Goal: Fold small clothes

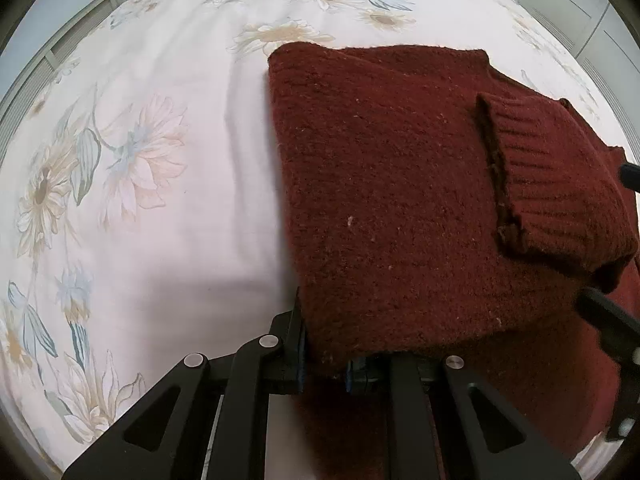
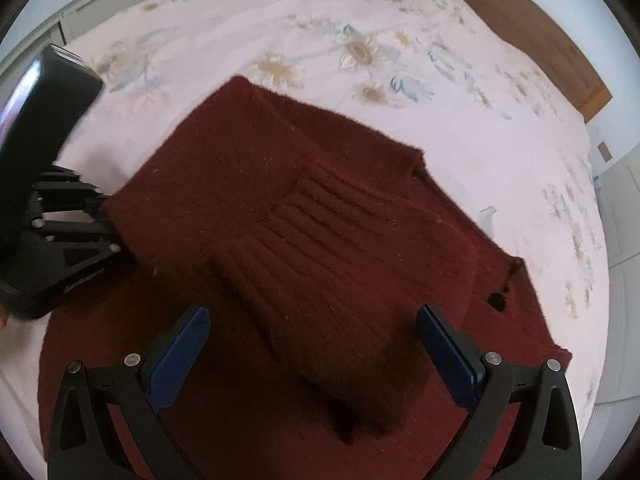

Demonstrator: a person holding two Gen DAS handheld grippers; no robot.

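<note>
A dark red knitted sweater [image 1: 384, 184] lies on a bed [image 1: 168, 184] covered with a pale floral sheet. A folded layer of it is lifted at its near corner, and that corner sits between the fingers of the left gripper [image 1: 326, 364]. The blue-padded fingers [image 1: 301, 354] are drawn close together and pinch the knit edge, so the folded panel hangs forward from them over the rest of the garment. A ribbed cuff [image 1: 560, 184] lies on top of the sweater, to the right in this view.

In the right wrist view the right gripper [image 2: 314, 354] hovers just above the sweater [image 2: 248, 184], its fingers [image 2: 180, 356] spread wide on either side of the ribbed sleeve end [image 2: 320, 248]. Nothing is between the pads, and whether they touch the fabric cannot be told.

Only the right wrist view shows the left gripper [image 2: 105, 216] from outside, at the left edge of the sweater, gripping its corner. It also shows a brown wooden headboard [image 2: 520, 24] past the bed. The left wrist view alone shows the tight pinch up close, and white cabinet fronts [image 1: 576, 12] beyond the bed.
</note>
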